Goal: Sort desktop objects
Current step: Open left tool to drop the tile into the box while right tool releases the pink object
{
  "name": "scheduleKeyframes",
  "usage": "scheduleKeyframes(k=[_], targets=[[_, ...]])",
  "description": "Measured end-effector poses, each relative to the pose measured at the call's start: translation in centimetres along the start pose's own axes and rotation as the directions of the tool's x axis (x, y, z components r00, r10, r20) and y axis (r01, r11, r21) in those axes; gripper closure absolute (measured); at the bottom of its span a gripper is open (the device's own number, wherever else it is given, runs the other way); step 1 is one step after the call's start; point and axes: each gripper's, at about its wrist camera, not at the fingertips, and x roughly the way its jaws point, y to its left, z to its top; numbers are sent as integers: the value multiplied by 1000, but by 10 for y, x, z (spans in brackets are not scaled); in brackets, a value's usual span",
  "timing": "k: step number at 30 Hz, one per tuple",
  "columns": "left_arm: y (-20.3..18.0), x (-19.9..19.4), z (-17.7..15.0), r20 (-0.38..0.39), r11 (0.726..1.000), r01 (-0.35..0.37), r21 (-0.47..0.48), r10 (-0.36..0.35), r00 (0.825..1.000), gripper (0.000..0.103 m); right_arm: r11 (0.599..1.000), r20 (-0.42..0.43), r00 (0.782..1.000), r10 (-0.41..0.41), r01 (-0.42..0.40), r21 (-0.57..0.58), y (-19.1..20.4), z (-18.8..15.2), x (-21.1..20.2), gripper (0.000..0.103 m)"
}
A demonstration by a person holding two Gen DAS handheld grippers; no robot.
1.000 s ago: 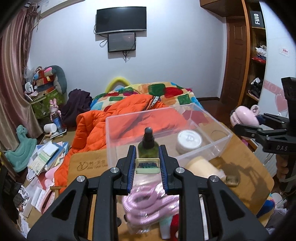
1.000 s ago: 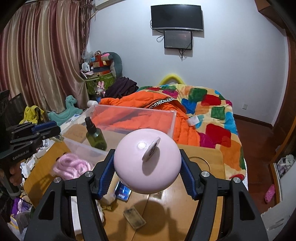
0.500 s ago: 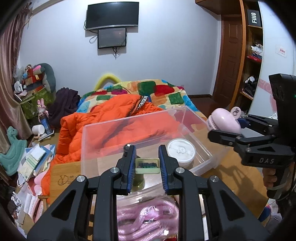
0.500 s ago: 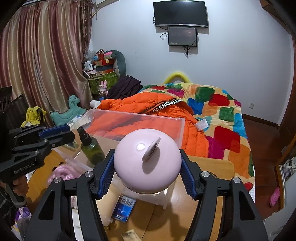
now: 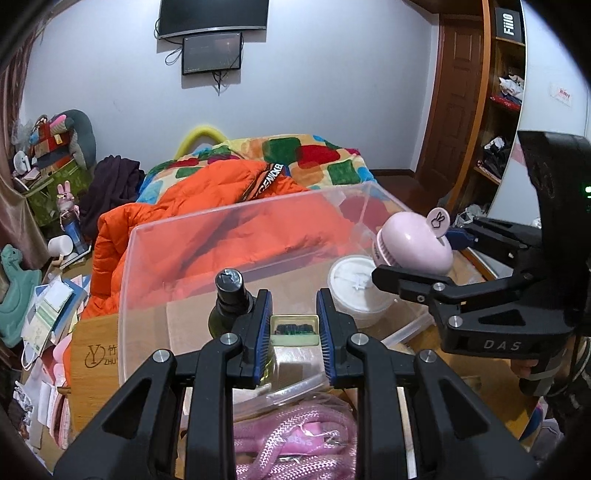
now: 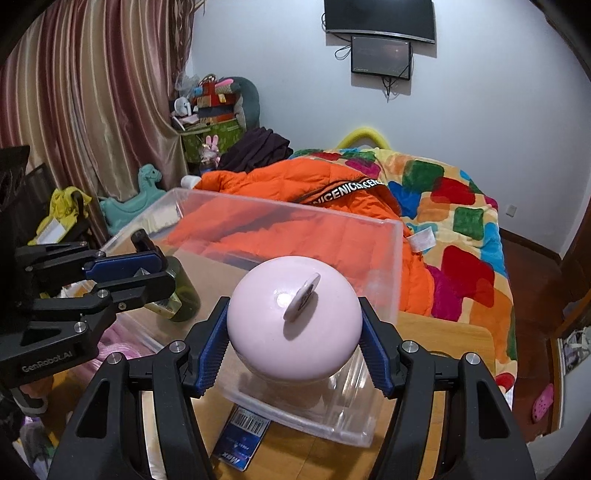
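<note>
Both claws have moved in over the clear plastic bin, the left gripper pinching a small green tin, the right gripper clamping a pink round gadget, both apparently ready to drop

Each camera rides its own gripper and looks forward along the fingers, close above a clear plastic storage box on a wooden table. The left view faces it from the near left, the right view from the right; both share the box, the orange quilted jacket and the wall-mounted black television.
</note>
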Motion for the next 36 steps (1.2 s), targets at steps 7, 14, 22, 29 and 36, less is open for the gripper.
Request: scheduleKeyframes(k=[7,14,22,29,36], targets=[[1,6,-2,-9,1000,12,-3,-12,1000,79,999,-16,1000,-10,9,-37,8,0,6,42],[2,3,-2,-8,1000,16,-10,-16,1000,79,998,-16,1000,-2,1,-63,16,3,6,42],[3,-8,-2,2,1000,22,-17,-22,1000,79,994,3,999,-39,39,-106,27,2,-7,41],[0,-30,-2,36,1000,18,-12,-18,999,63,991,25,997,-76,78,-109,29,-5,-29,31],[-5,-59,-4,76,1000,-1,0,1,997,45,993,39,996,-80,83,-84,31,-13,-52,25]])
